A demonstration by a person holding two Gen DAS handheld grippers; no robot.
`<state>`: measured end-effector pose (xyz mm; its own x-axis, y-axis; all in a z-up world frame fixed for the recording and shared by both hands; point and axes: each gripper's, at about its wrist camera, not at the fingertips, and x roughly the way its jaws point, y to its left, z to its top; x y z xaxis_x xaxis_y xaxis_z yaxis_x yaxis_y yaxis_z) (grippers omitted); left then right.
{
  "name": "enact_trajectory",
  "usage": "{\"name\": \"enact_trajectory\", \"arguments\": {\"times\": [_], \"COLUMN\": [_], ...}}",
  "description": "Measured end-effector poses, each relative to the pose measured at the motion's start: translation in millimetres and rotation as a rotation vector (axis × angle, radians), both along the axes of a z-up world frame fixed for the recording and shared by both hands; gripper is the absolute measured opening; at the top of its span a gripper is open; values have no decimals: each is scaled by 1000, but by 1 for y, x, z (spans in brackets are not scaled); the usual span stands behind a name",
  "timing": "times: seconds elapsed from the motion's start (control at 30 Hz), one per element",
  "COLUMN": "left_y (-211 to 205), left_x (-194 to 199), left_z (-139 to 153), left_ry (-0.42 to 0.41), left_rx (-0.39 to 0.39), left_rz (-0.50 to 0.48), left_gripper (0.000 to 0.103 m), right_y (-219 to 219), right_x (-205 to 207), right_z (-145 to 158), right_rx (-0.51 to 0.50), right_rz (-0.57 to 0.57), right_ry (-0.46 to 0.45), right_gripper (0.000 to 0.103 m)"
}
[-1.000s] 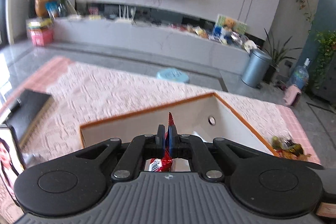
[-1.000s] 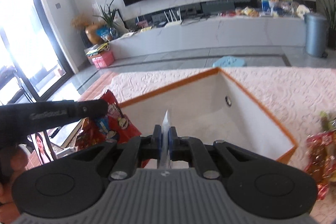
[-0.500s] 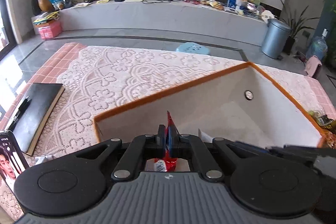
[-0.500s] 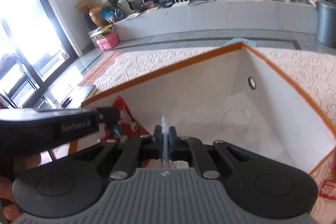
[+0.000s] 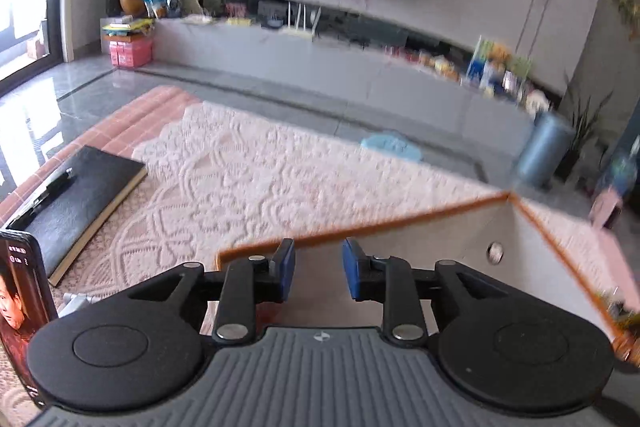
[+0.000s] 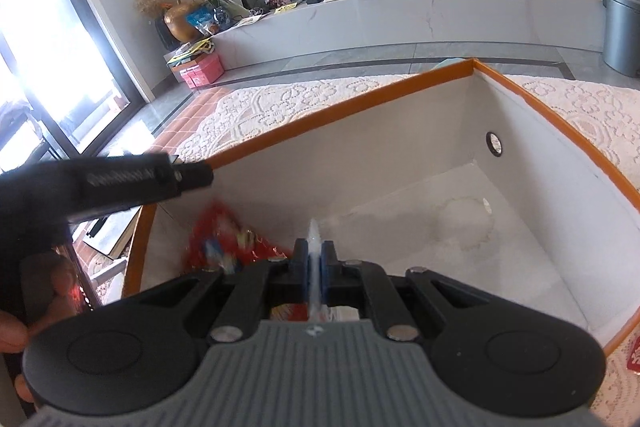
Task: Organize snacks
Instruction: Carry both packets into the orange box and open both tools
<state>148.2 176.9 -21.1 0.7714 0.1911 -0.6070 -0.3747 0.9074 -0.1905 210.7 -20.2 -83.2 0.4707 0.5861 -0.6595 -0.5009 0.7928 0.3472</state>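
The blue-padded fingers (image 5: 285, 269) of the left gripper (image 5: 319, 269) are opening with nothing between them, apparently to let a snack drop into the box below. The right gripper (image 6: 315, 269) has its jaws pinched tight on the thin sealed edge of a pale translucent snack packet (image 6: 313, 239), held low over the box, probably for the same release. Just beyond, the crinkled red foil snack bag (image 6: 224, 241), printed with blue and yellow, lies blurred in the near-left corner of the white orange-rimmed storage box (image 6: 360, 115). The box stands on a cream lace tablecloth (image 5: 248, 171), with a black notebook (image 5: 80, 191) off to the left.
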Motion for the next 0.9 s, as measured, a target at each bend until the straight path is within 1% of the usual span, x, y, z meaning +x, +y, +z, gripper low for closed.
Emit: {"name": "enact_trajectory", "arguments": {"times": [0.1, 0.2, 0.3, 0.43, 0.53, 0.6, 0.63, 0.77, 0.8, 0.87, 0.9], "left_y": [5, 11, 14, 13, 9, 6, 3, -3, -3, -3, -3], "left_x": [-4, -2, -2, -4, -6, -5, -5, -5, -5, -6, -6], "left_z": [4, 0, -3, -4, -7, -9, -9, -10, -10, -11, -11], "left_ry": [-41, -29, -12, -7, 4, 11, 14, 22, 23, 26, 26], "left_rx": [-22, -68, -81, -82, -72, -61, -52, -34, -35, -43, -47], "left_rz": [21, 11, 17, 12, -10, -29, -41, -73, -78, -84, -87], "left_gripper": [33, 33, 33, 33, 33, 33, 34, 36, 37, 40, 43], "right_y": [4, 12, 20, 28, 34, 34, 34, 32, 32, 32, 31], "right_x": [0, 2, 4, 6, 5, 5, 5, 9, 9, 5, 3], "right_z": [2, 5, 5, -2, -12, -15, -14, -14, -13, -12, -10], "right_rx": [-6, -12, -18, -24, -60, -85, -87, -82, -88, -107, -115], "right_rz": [-1, 10, 25, 50, 69, 68, 62, 48, 45, 39, 37], "right_ry": [-14, -11, -9, 42, 94, 106, 109, 161, 163, 150, 139], "right_gripper": [2, 2, 2, 2, 2, 3, 6, 9, 11, 20, 26]}}
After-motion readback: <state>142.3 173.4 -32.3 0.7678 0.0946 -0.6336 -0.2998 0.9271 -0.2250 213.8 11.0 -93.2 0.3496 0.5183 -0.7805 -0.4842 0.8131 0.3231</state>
